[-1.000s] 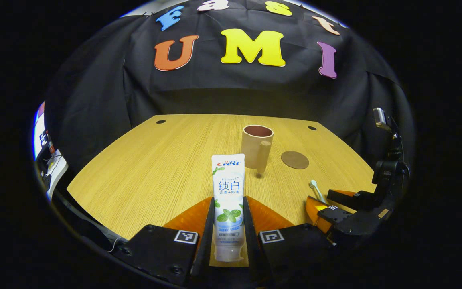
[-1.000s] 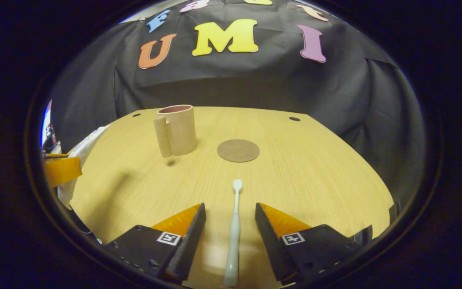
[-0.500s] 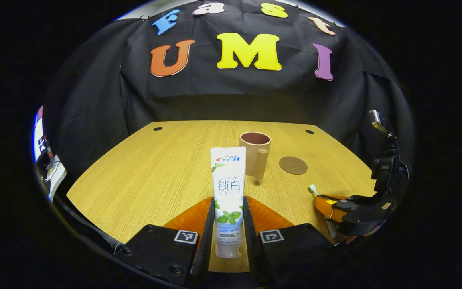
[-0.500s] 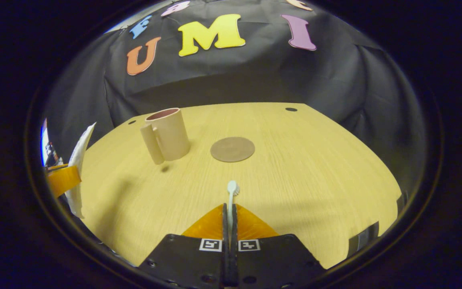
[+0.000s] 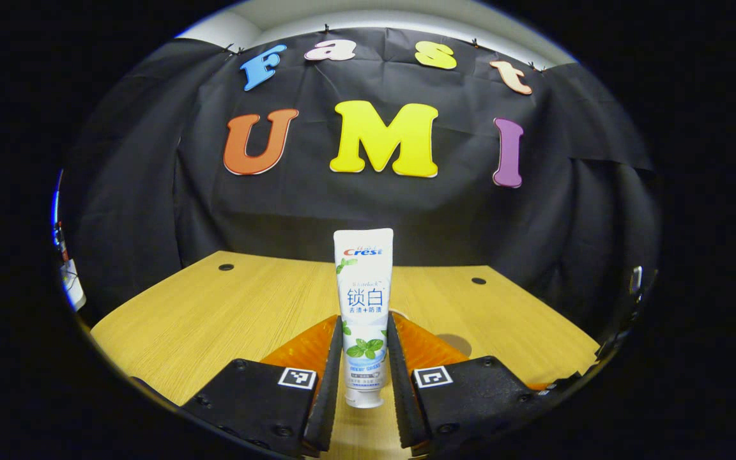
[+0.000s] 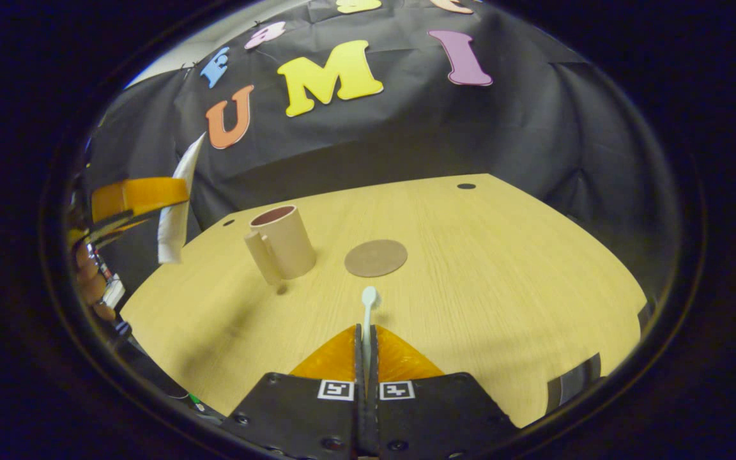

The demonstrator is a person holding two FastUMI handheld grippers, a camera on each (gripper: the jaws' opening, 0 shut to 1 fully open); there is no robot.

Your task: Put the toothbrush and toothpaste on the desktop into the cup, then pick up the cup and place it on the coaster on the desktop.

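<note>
My left gripper (image 5: 364, 322) is shut on the white toothpaste tube (image 5: 363, 300), which stands upright between its fingers, lifted above the wooden desktop (image 5: 227, 306). In the right gripper view the same tube (image 6: 176, 204) hangs high at the left in the left gripper (image 6: 141, 195). My right gripper (image 6: 365, 332) is shut on the pale toothbrush (image 6: 368, 303), whose head sticks out forward just over the desktop (image 6: 502, 268). The tan cup (image 6: 282, 243), handle toward me, stands ahead to the left. The round brown coaster (image 6: 375, 257) lies right of the cup.
Small dark holes (image 6: 466, 186) mark the desktop's far corners. A person's hand (image 6: 90, 284) shows at the left edge in the right gripper view. The desktop's right edge runs close to the black cloth wall.
The left gripper has risen and tilted up with the toothpaste, so the cup and coaster dropped out of its view. The right gripper shut on the toothbrush a second ago and has lifted slightly.
</note>
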